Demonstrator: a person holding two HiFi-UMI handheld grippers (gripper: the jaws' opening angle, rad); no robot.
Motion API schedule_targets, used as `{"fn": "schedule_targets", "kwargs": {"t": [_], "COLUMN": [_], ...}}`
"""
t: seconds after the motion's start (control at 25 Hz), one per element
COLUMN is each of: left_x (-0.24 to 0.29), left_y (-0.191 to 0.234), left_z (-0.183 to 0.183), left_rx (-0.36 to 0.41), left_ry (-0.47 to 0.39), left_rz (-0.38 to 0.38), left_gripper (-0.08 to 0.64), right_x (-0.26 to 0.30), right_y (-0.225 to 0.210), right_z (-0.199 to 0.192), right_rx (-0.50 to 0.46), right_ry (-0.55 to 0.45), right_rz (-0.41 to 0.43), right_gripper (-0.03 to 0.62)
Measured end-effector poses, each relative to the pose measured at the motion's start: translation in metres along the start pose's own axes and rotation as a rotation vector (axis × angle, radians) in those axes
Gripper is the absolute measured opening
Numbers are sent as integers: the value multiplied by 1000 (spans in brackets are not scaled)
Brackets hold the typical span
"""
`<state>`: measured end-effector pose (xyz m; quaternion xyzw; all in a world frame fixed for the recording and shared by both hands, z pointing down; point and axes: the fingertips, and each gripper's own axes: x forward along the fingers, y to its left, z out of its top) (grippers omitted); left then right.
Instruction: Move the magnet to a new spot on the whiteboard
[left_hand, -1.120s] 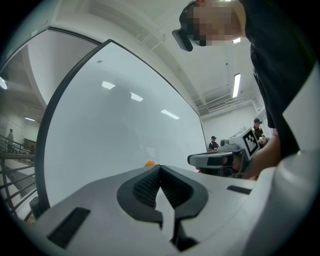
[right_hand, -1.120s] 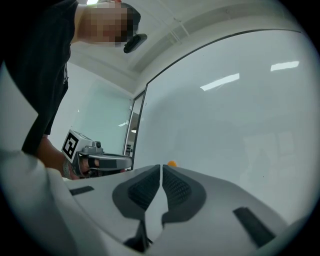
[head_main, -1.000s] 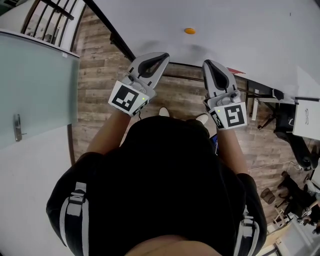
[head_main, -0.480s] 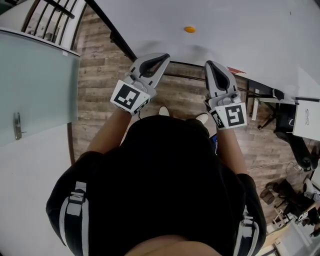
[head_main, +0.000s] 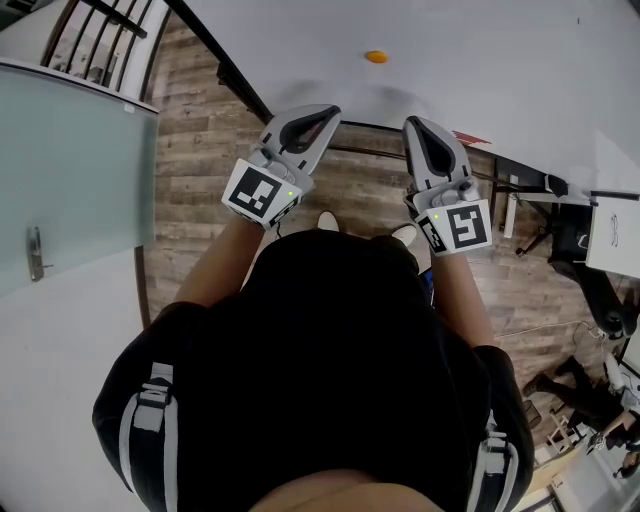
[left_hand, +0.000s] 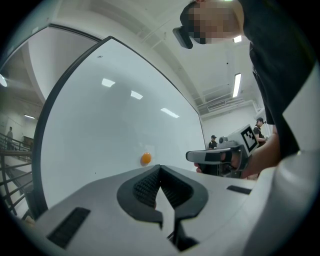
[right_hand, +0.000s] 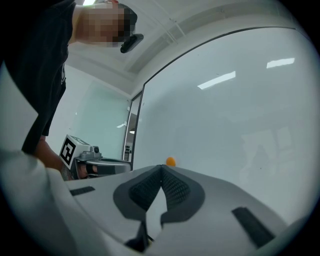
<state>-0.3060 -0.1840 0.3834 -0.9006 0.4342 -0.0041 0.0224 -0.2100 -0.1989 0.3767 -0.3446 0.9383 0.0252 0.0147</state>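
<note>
1. Two grippers, and almost nothing changes between them. Set against the head view of a second ago, the left gripper and the right gripper sit where they were by the lower edge of the whiteboard. The right one lies only a touch further toward 9 o'clock.
2. We see both pairs of jaws pressed together at the tips, with nothing pinched between them. Each gripper's own view shows only bare board past its tips.
3. We find the orange magnet stuck on the whiteboard, at 1 o'clock from the left tips and 11 o'clock from the right tips, well apart from both. Its spot on the board looks the same as a second ago.
4. We judge this a pause. With the magnet on the board and neither tool on it, the scene fits a magnet waiting to be taken as well as one just set down.
</note>
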Motion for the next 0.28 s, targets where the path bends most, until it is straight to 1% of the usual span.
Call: {"fn": "schedule_targets", "kwargs": {"t": [0.28], "left_x": [-6], "left_y": [-1], "left_z": [1], "left_rx": [2], "left_ry": [-2], "left_rz": [-3], "left_gripper": [2], "right_x": [0], "right_y": [7], "right_z": [-1], "right_rx": [-2], "right_ry": [7], "right_rz": [1], "right_gripper": [0]}}
